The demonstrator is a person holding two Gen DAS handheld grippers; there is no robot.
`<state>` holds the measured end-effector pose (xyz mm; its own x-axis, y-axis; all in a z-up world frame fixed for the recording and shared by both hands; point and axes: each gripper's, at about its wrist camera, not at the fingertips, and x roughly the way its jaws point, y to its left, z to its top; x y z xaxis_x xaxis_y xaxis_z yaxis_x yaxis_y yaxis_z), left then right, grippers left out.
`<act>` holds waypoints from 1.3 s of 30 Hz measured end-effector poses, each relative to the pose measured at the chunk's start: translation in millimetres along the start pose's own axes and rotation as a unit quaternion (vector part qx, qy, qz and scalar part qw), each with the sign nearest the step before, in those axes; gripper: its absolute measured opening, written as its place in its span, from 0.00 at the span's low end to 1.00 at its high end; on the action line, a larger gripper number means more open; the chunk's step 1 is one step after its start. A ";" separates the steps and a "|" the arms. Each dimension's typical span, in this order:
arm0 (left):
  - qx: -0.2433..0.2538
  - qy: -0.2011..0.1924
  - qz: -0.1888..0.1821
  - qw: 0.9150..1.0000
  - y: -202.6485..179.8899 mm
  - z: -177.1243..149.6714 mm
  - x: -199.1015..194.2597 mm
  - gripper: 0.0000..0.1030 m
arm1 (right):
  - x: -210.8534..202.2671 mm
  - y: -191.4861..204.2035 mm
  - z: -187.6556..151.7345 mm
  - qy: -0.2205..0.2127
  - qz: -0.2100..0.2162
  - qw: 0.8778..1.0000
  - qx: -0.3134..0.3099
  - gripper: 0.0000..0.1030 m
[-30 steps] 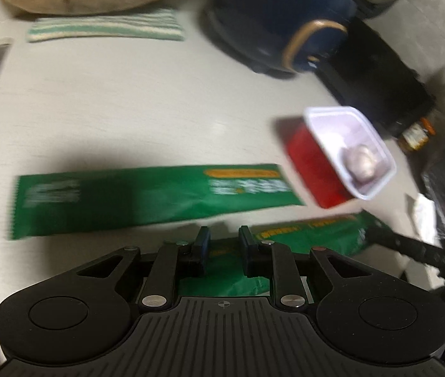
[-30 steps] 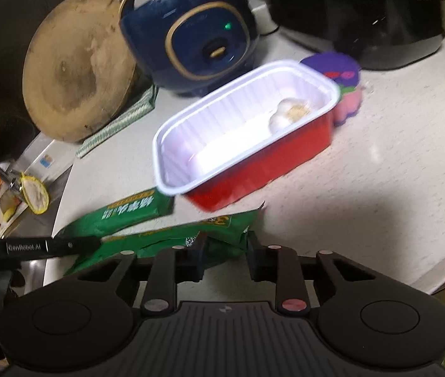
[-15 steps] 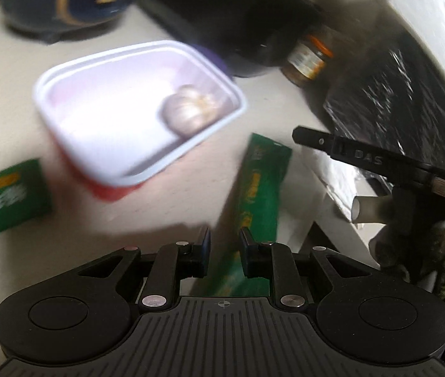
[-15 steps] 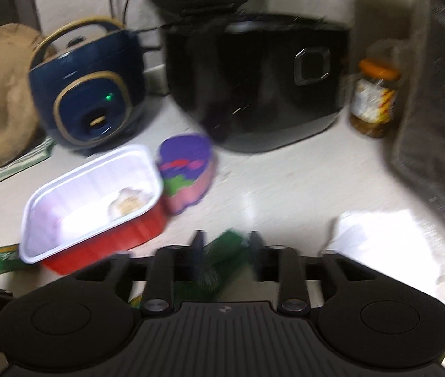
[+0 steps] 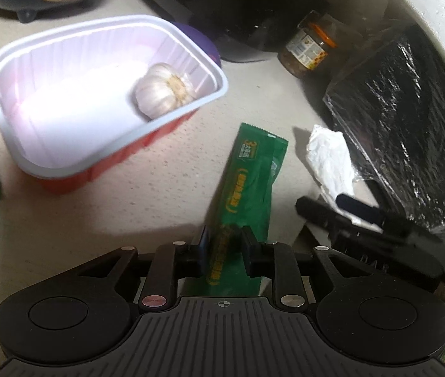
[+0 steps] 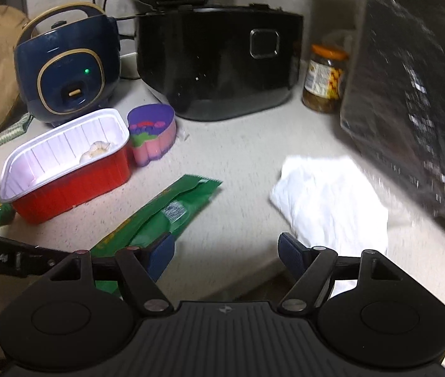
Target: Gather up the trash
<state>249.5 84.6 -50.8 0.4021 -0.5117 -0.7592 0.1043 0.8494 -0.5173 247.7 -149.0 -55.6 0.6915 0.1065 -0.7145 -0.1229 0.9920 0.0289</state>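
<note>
Your left gripper (image 5: 222, 243) straddles the near end of the green wrapper (image 5: 247, 188); its jaws have just been widening, and whether the pads press the film you cannot tell. Your right gripper (image 6: 225, 256), jaws just spread wide and empty, hovers with the crumpled tissue (image 6: 329, 201) just ahead to its right. Both pieces look light, limp and crushable: pinch the wrapper across its flat end and the tissue at a raised fold.

Green wrapper (image 5: 247, 188) lies flat beside crumpled white tissue (image 6: 329, 201) (near the counter edge)
</note>
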 end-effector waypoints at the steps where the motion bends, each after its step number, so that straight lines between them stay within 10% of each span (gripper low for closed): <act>1: -0.002 0.001 -0.006 1.000 -0.8 -0.6 1.6 0.25 | -2.0 -1.3 -3.1 0.001 0.001 1.000 0.007 0.72; 11: 0.049 -0.056 -0.003 0.997 -13.7 5.2 -39.3 0.25 | -9.7 4.5 -17.2 0.002 -0.045 0.999 0.007 0.77; 25: 0.015 -0.184 0.038 0.982 16.2 40.9 -108.6 0.25 | -19.7 38.6 -19.5 -0.020 0.017 0.999 0.028 0.79; 32: -0.019 -0.094 0.012 0.995 29.5 99.6 -56.9 0.25 | -6.1 70.6 -15.0 -0.015 0.030 0.999 -0.008 0.79; 39: 0.052 -0.041 0.079 0.995 14.4 113.8 -6.9 0.25 | -2.5 77.7 -25.1 -0.003 0.026 0.999 -0.030 0.79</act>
<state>351.8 115.1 -8.1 0.4931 -0.3630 -0.7906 0.1265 0.9290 -0.3477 218.6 -74.0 -69.1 0.6876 0.1591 -0.7084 -0.2022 0.9791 0.0236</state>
